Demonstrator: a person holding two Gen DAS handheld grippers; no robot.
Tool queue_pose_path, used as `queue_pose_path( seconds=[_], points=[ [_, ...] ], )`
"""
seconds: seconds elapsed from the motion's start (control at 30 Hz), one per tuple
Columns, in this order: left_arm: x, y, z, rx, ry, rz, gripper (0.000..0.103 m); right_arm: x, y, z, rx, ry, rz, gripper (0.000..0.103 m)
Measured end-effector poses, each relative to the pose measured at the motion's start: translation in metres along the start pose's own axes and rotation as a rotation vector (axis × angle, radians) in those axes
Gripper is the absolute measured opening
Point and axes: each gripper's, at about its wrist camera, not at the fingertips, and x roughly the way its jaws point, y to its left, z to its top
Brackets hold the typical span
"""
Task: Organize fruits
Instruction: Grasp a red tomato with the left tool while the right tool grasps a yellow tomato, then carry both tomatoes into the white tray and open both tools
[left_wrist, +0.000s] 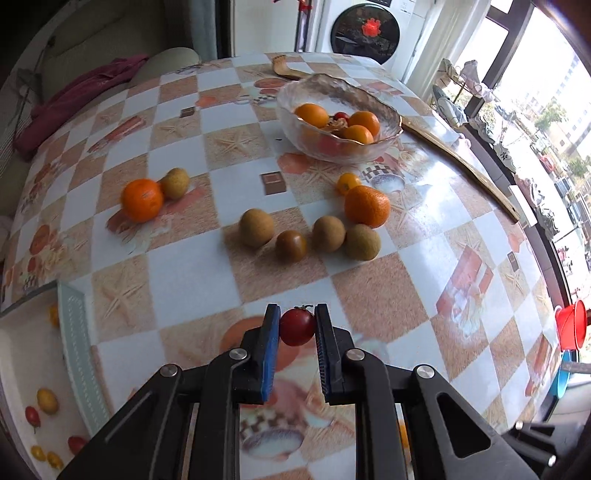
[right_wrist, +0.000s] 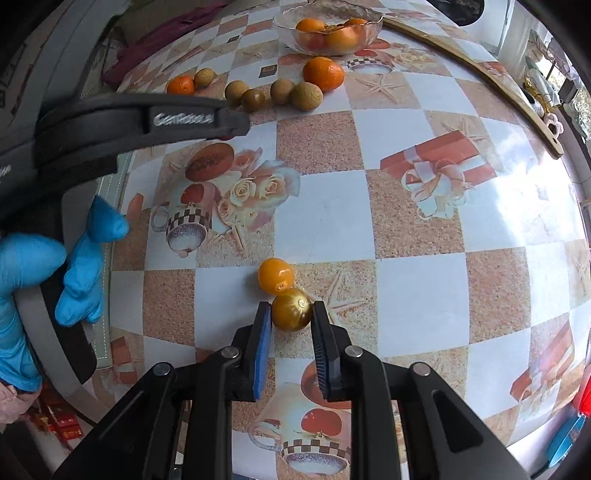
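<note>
Left tool (left_wrist: 296, 326): clamped on a red cherry tomato (left_wrist: 297, 326), held above the bench (left_wrist: 369, 280).
Right tool (right_wrist: 289, 315): fingers closed against a golden-brown tomato (right_wrist: 291, 309) resting on the bench; an orange tomato (right_wrist: 276, 276) touches it just beyond.
Farther out: brown fruits (left_wrist: 256, 227) and oranges (left_wrist: 367, 206) lie loose.
Glass bowl (left_wrist: 388, 110): holds oranges, beyond them.
Tray (left_wrist: 75, 343): left edge, small tomatoes inside.
</note>
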Motion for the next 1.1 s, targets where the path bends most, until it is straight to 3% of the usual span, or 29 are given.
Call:
queue_pose_path(
  seconds=[0.43, 0.8, 1.1],
  points=[
    [-0.071, 0.061, -0.049, -0.13, -0.056, 0.075, 0.02, -0.023, 0.002, 0.014, -0.033, -0.015, 0.024, 0.023],
    [-0.111, 0.12, -0.112, -0.287, -0.047, 0.165, 0.02, -0.02, 0.078, 0.034, -0.181, -0.018, 0.076, 0.023],
    [-0.122, 0.162, -0.166, -0.417, -0.003, 0.226, 0.02, -0.006, 0.151, 0.042, -0.32, 0.01, 0.145, 0.023]
  ],
)
